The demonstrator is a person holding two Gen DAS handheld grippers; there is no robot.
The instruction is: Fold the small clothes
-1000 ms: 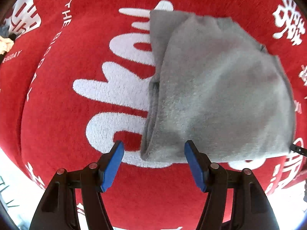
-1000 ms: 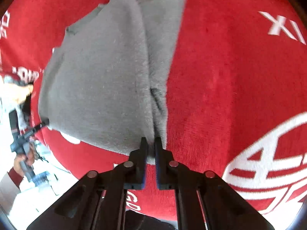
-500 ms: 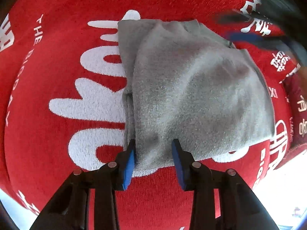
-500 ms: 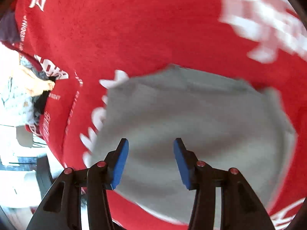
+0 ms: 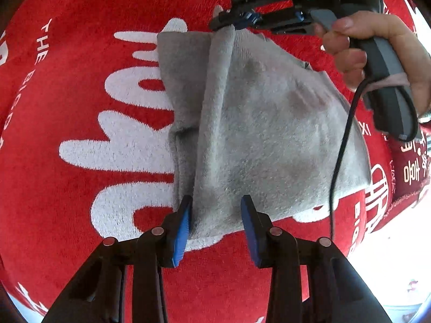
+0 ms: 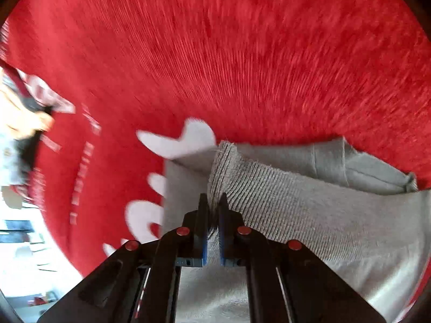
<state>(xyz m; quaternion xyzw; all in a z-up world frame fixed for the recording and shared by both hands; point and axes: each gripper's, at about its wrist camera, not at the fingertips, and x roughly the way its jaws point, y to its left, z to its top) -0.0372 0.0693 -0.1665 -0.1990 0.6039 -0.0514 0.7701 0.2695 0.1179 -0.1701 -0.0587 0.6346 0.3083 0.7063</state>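
The right gripper (image 6: 212, 215) is clamped on the ribbed edge of the grey garment (image 5: 258, 134), pinching up a ridge of cloth at its far end. A hand (image 5: 377, 53) grasps that gripper's handle, a black cable (image 5: 340, 145) trailing from it. The left gripper (image 5: 215, 220) straddles the garment's near edge, its blue pads partly apart with cloth between them. The garment lies folded on a red cloth (image 5: 67, 67) printed with white lettering
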